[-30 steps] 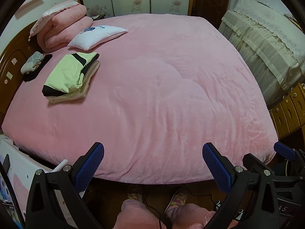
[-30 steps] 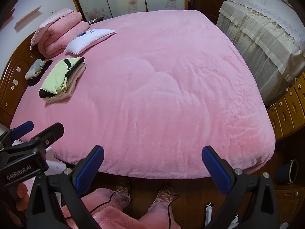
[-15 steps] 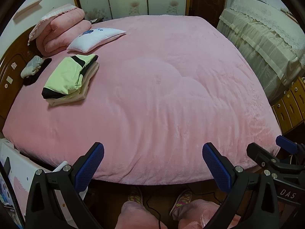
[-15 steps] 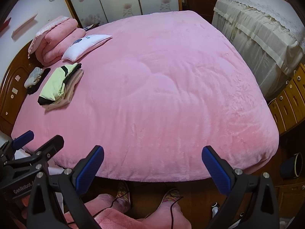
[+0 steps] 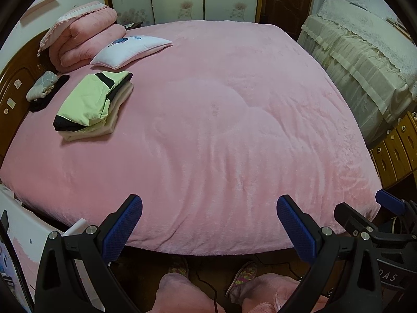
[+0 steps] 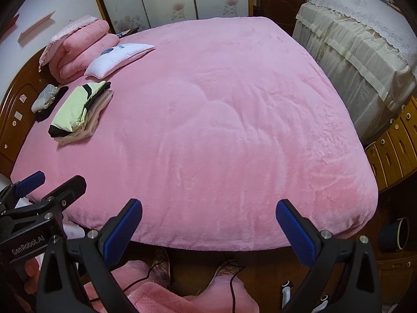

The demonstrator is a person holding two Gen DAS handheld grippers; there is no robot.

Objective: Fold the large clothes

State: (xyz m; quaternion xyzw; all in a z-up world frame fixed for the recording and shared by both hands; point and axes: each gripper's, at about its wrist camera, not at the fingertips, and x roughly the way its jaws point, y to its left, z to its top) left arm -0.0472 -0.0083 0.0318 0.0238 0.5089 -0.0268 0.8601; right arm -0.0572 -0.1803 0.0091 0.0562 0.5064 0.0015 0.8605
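Observation:
A folded stack of clothes (image 5: 91, 107), light green and black on top of beige, lies at the left side of the pink bed (image 5: 221, 130). In the right wrist view that same stack of clothes (image 6: 78, 112) lies left on the pink bed (image 6: 221, 135). My left gripper (image 5: 208, 224) hangs open over the bed's near edge, holding nothing. My right gripper (image 6: 208, 227) is open too and holds nothing. Each gripper shows at the edge of the other's view. No unfolded garment is in view.
A white pillow (image 5: 130, 50) and a rolled pink quilt (image 5: 83, 39) lie by the wooden headboard (image 5: 13, 91), with small grey and black items (image 5: 41, 88) beside them. A cream-covered piece of furniture (image 5: 365, 60) and wooden drawers (image 5: 396, 146) stand right. A person's pink-clad legs and slippers (image 5: 245, 276) are below.
Both grippers have risen and drawn back slightly, so the bed sits a little lower in view. Both stayed open. The clothes stack has not moved.

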